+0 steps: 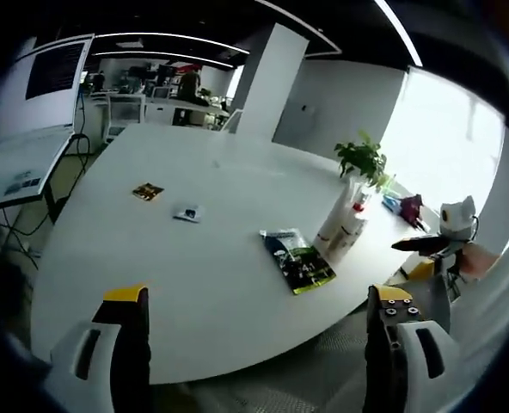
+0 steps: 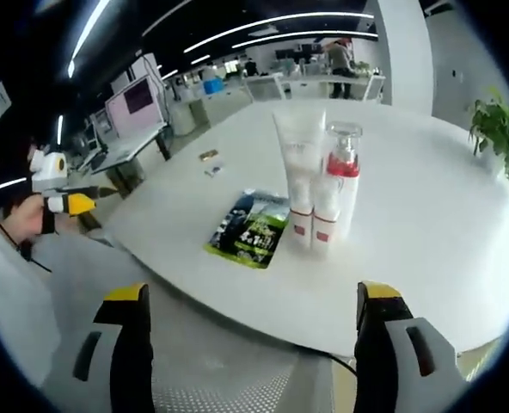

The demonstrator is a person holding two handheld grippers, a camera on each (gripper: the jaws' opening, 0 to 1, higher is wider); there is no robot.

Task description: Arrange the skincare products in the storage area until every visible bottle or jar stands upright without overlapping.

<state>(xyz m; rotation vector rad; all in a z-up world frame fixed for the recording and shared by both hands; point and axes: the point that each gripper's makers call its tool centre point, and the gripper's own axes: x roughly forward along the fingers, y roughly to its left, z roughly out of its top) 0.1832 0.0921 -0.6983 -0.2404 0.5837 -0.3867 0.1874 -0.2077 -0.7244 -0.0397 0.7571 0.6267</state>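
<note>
A white tube (image 2: 298, 176) standing on its cap and a white pump bottle (image 2: 338, 185) with a red collar stand upright side by side, touching, near the edge of the round white table (image 2: 426, 249). From the left gripper view the same tube (image 1: 333, 220) and pump bottle (image 1: 352, 231) stand at the table's right side. My right gripper (image 2: 254, 344) hangs open just off the table edge, facing them with nothing between its jaws. My left gripper (image 1: 259, 344) is open too, off the table and further from the products. The other gripper shows in each view (image 1: 439, 249) (image 2: 61, 200).
A green and black packet (image 2: 250, 228) (image 1: 297, 261) lies flat beside the bottles. Two small cards (image 1: 148, 191) (image 1: 188, 213) lie mid-table. A potted plant (image 1: 362, 159) and a red object (image 1: 411, 207) sit behind the bottles. Desks and a screen (image 1: 52, 73) stand beyond.
</note>
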